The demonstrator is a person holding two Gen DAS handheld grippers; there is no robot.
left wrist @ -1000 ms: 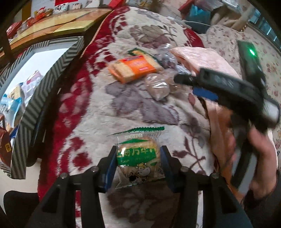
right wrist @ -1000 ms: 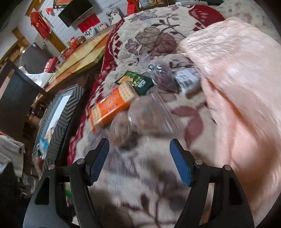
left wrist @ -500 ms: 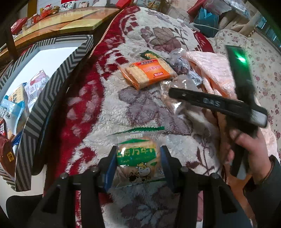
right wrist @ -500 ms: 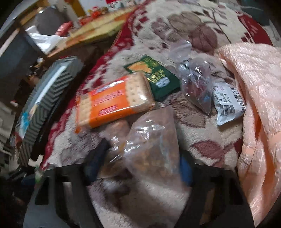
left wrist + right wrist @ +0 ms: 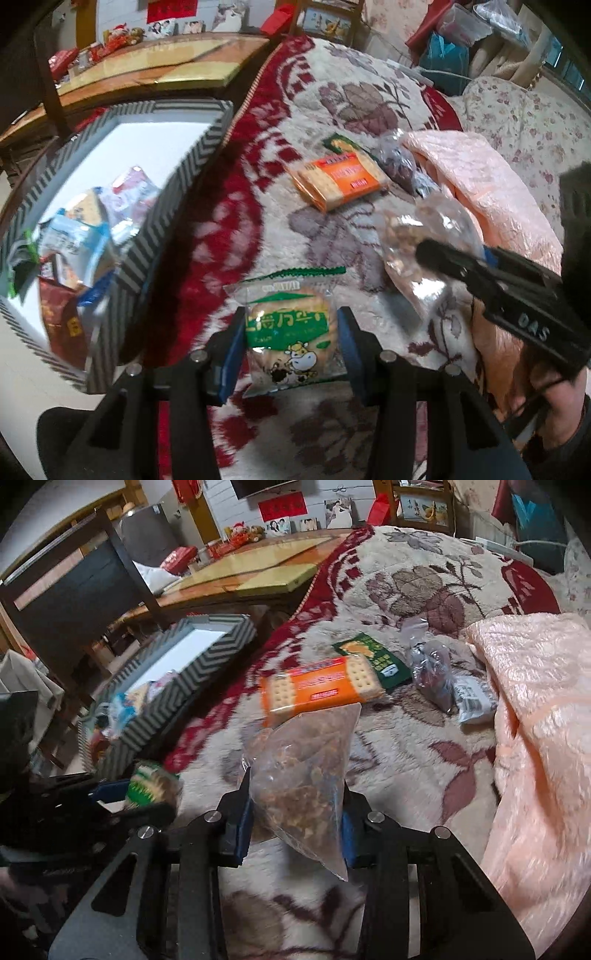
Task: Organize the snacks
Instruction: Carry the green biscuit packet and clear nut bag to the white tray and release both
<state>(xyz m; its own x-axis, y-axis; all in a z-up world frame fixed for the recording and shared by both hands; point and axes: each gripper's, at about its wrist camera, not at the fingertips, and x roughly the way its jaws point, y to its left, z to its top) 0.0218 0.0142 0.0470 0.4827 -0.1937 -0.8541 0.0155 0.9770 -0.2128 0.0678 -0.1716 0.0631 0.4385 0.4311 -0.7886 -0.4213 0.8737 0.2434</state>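
Closest in, the left gripper [image 5: 290,338] clamps a green-labelled biscuit packet [image 5: 290,332] by its two side edges, so the label faces up and the packet hangs free of the fleece blanket [image 5: 332,229]. Beside it, the right gripper [image 5: 295,821] has just been closing and now pinches a clear bag of brown snacks [image 5: 303,771] low down, its loose top standing up between the pads. Both loads look ready to be carried over. Further out on the blanket lie an orange cracker pack [image 5: 321,688], overlapping a dark green packet [image 5: 373,657], with a small clear bag of dark pieces [image 5: 430,672] near the pink quilt [image 5: 543,720]. Off the blanket's edge, a zigzag-patterned box [image 5: 173,177] already holds several packets, evidently the collecting place.
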